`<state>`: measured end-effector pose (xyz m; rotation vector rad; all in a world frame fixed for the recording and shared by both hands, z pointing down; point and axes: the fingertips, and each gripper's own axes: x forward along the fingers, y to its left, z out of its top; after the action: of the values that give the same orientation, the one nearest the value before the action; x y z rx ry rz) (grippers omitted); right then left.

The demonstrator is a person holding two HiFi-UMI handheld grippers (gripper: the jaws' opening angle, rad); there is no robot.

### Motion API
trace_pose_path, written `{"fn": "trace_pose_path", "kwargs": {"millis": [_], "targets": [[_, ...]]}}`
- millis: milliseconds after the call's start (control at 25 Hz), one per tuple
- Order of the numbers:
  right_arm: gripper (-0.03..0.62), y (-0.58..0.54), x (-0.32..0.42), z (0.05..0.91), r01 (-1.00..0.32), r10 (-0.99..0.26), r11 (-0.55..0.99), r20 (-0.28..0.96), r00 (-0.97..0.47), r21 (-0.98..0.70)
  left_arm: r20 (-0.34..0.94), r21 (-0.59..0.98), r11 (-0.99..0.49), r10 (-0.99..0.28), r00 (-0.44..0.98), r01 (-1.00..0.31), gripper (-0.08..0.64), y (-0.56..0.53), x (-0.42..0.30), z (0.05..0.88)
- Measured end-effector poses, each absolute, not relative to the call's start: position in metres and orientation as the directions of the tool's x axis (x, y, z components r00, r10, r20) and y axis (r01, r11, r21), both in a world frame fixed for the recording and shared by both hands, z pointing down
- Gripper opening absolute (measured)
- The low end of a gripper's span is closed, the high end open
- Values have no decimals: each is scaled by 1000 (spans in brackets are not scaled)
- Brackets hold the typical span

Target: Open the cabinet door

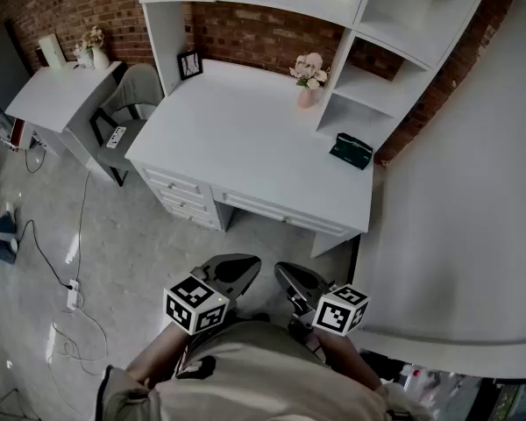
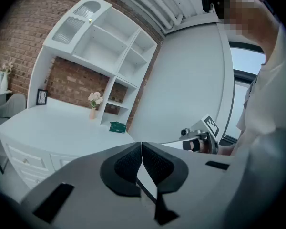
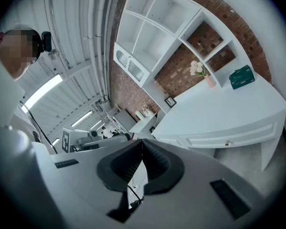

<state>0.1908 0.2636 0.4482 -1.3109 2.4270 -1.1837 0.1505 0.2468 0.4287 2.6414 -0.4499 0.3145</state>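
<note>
Left gripper and right gripper fingers were pressed together, empty; door, well ahead, was best approached with fingers parted.

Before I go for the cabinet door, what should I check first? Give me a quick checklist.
1. Left gripper empty: ok, shut on nothing.
2. Right gripper empty: ok, shut on nothing.
3. Jaws open to grip: not ok.
4. Glass door found: ok, top corner of hutch, looks closed.
5. Where to grip it: cannot tell, too small.
6. Grippers near door: not ok, both low before the desk.
</note>
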Motion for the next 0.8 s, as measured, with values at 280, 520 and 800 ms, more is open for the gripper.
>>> {"fn": "trace_pose_path", "kwargs": {"millis": [280, 520, 800], "targets": [[27, 240, 181, 445, -663, -776, 305, 226, -589, -684, 285, 371, -853, -273, 919, -368, 20, 217, 130, 426], [28, 221, 176, 447, -664, -775, 277, 248, -582, -695, 274, 376, -855, -265, 924, -356, 20, 199, 125, 424], [28, 203, 151, 450, -655, -731, 315, 265, -629, -686, 280, 383, -838, -296, 913, -389, 20, 175, 104, 430]]}}
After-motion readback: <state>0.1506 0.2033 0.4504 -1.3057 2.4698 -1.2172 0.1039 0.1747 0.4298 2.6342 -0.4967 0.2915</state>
